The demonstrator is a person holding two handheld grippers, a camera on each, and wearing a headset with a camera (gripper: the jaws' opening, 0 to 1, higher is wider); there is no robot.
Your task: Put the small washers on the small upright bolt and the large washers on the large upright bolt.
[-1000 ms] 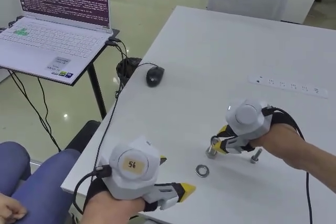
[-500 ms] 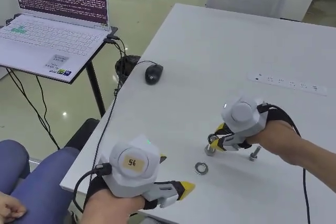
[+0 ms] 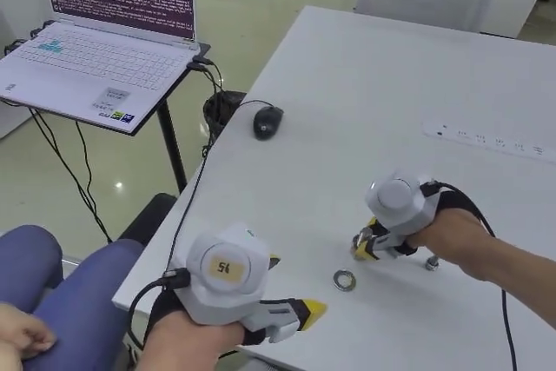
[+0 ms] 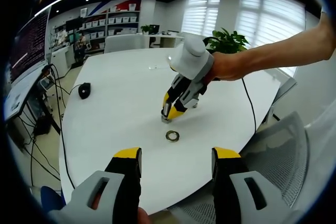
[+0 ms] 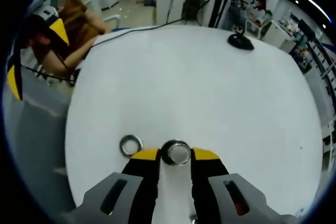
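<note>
While the left claw (image 4: pixel 177 159) is held spread, a washer (image 5: pixel 176 152) is gripped by the right claw (image 5: pixel 176 156); a second washer (image 3: pixel 345 281) is seen on the tabletop (image 3: pixel 347 110).

White tabletop (image 3: pixel 365 102), rounded corners. Mouse (image 3: pixel 268 121) near left edge, its cable (image 3: pixel 243 103) running off that edge. Power strip (image 3: pixel 491 141) flat toward far right, well apart from mouse. Washer (image 3: pixel 345 281) flat close to near edge. Large bolt (image 4: pixel 166 118) upright just beside washer, on side away from near edge; second washer (image 5: pixel 176 153) at its top. Small bolt (image 3: pixel 432 261) upright near large bolt, toward right edge.
</note>
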